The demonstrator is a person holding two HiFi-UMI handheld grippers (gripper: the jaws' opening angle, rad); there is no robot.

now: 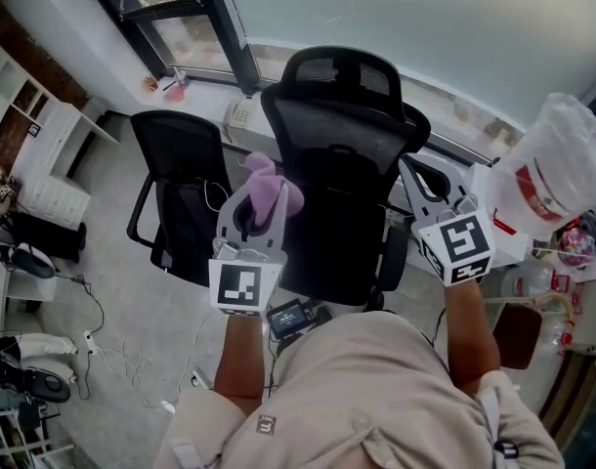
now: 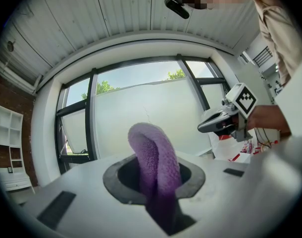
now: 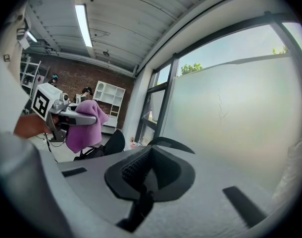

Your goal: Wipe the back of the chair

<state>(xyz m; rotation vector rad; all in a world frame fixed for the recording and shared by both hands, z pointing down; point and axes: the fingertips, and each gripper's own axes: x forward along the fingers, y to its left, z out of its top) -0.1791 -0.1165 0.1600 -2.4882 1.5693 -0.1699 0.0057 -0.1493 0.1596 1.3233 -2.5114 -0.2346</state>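
Left gripper (image 1: 259,213) is clamped on a purple cloth (image 1: 271,191). The cloth comes up through the jaws and flops over the top. It's held just in front of the back of the black mesh chair (image 1: 342,135), at its left edge; can't tell whether it's touching the mesh.

Right gripper (image 1: 427,189) has its jaws together with nothing in them. It sits by the right side of the chair back; contact unclear. In the right gripper view, black mesh shows through the gap.

Containers:
- White plastic bag (image 1: 562,154), far right, red print on it. The plastic is opaque, so contents unknown.
- White shelf unit (image 1: 44,125) on the left wall. Its compartments are too small to read.

Second black chair (image 1: 181,164) stands just left of the mesh one. The grippers and the person's shirt hide the mesh chair's seat and base.
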